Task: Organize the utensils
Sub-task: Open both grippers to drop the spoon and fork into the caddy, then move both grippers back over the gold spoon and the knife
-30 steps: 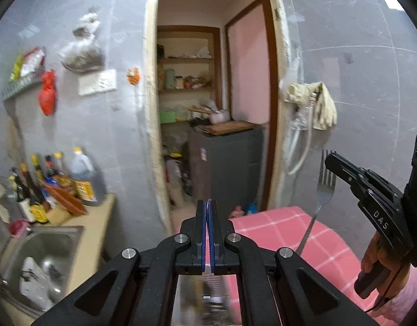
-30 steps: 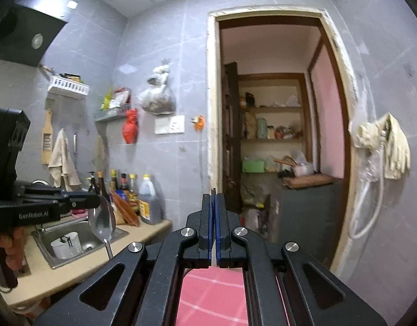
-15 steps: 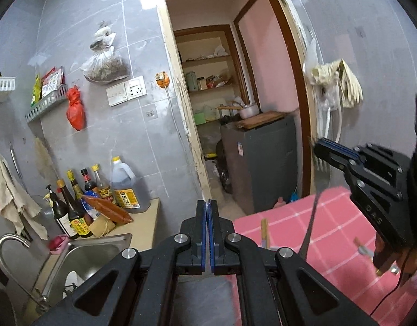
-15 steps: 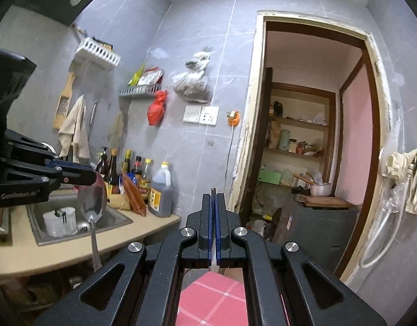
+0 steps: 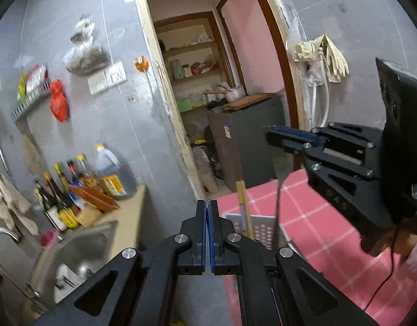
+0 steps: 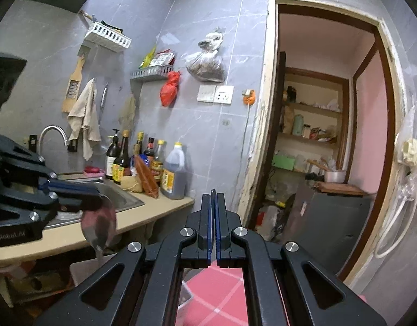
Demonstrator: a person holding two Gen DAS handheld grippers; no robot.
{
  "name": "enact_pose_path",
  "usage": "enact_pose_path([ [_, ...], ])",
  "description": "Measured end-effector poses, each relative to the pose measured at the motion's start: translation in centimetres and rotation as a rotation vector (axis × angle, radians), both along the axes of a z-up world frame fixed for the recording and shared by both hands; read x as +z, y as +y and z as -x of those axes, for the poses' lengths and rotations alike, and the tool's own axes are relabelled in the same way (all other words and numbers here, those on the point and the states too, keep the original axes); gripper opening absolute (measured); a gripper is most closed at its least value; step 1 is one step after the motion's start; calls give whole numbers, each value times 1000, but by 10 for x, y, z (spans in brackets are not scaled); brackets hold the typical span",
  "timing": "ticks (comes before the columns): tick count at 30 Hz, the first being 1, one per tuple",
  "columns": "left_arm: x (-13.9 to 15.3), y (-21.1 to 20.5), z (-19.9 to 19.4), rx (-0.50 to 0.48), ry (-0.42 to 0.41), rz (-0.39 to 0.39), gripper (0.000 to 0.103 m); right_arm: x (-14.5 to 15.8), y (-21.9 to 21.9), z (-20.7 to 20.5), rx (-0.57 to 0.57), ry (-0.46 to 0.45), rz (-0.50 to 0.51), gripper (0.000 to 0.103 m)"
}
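Note:
My left gripper (image 5: 207,203) is shut; the right wrist view shows it (image 6: 95,194) at the left, clamped on the bowl of a metal spoon (image 6: 99,224) whose handle hangs down. My right gripper (image 6: 214,194) is shut too. In the left wrist view it (image 5: 273,135) grips a fork (image 5: 277,206) by the top, and the handle hangs down into a pale perforated basket (image 5: 263,228). Wooden chopsticks (image 5: 242,206) stand in that basket. The basket sits on a pink checked tablecloth (image 5: 317,231). Both grippers are above the basket.
A counter (image 6: 143,217) with a steel sink (image 5: 80,250) and several sauce bottles (image 5: 72,190) runs along the left. Ahead is an open doorway with a grey cabinet (image 5: 243,149). Gloves (image 5: 325,54) hang on the right wall. A hand (image 5: 409,239) holds the right gripper.
Both grippers have sunk. The right gripper with the fork moved left and lower in the left wrist view, and the basket with chopsticks came into sight. The spoon dropped lower as well.

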State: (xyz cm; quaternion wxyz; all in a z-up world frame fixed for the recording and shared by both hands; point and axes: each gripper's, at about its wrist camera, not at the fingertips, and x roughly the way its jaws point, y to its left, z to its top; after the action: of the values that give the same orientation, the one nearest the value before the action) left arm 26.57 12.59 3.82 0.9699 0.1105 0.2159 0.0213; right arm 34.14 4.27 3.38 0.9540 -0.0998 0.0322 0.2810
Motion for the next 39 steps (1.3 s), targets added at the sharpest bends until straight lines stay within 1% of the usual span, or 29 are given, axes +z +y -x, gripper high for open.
enact_pose_path([
  [3, -3, 8, -2, -23, 34, 106, 3, -3, -4, -1, 19, 30, -18, 3],
  [5, -5, 16, -4, -55, 61, 197, 6, -4, -6, -3, 28, 45, -31, 3],
  [7, -9, 25, -6, -97, 92, 308, 7, -3, -11, -4, 33, 65, -52, 4],
  [8, -10, 29, -6, -101, 96, 351, 7, -3, -13, -4, 29, 69, -60, 6],
  [10, -14, 36, -5, -102, 98, 419, 7, -1, -19, -2, 24, 73, -77, 14],
  [12, -14, 41, -2, -94, 83, 467, 8, 4, -28, 3, 12, 65, -104, 33],
  [13, -14, 43, -1, -87, 70, 487, 9, 6, -32, 5, 6, 62, -115, 36],
  [14, -13, 43, 1, -81, 60, 497, 12, 8, -38, 8, -5, 60, -126, 38],
  [15, -12, 43, 3, -76, 48, 503, 15, 11, -43, 11, -20, 61, -133, 42],
  [16, -9, 41, 5, -69, 30, 505, 24, 14, -47, 14, -28, 63, -140, 44],
  [17, -8, 39, 7, -68, 13, 508, 33, 16, -55, 18, -42, 63, -154, 50],
  [18, -6, 35, 10, -67, -12, 514, 38, 18, -60, 20, -58, 63, -162, 56],
  [19, -2, 33, 11, -65, -28, 516, 46, 21, -67, 24, -74, 64, -169, 58],
  [20, -1, 29, 12, -64, -42, 515, 51, 23, -73, 28, -89, 66, -174, 62],
  [21, 1, 24, 14, -64, -54, 511, 54, 24, -80, 32, -107, 68, -180, 67],
  [22, 3, 17, 15, -67, -68, 502, 60, 26, -88, 36, -127, 71, -185, 70],
  [23, 3, 10, 17, -70, -80, 490, 65, 27, -95, 40, -143, 72, -191, 76],
  [24, 4, 4, 19, -72, -89, 480, 67, 27, -104, 44, -161, 73, -196, 80],
  [25, 4, -5, 20, -78, -100, 465, 72, 27, -112, 48, -180, 74, -199, 82],
  [26, 3, -13, 22, -82, -109, 452, 78, 26, -122, 53, -201, 78, -200, 87],
  [27, 3, -19, 23, -82, -115, 442, 82, 24, -131, 57, -221, 82, -201, 92],
  [29, 0, -35, 26, -85, -130, 423, 92, 21, -146, 62, -255, 86, -200, 97],
  [32, -6, -58, 30, -96, -143, 405, 99, 13, -170, 69, -309, 102, -191, 101],
  [34, -11, -72, 31, -97, -148, 394, 101, 6, -184, 72, -340, 117, -188, 102],
  [39, -24, -103, 32, -123, -143, 360, 103, -19, -222, 76, -415, 175, -169, 102],
])
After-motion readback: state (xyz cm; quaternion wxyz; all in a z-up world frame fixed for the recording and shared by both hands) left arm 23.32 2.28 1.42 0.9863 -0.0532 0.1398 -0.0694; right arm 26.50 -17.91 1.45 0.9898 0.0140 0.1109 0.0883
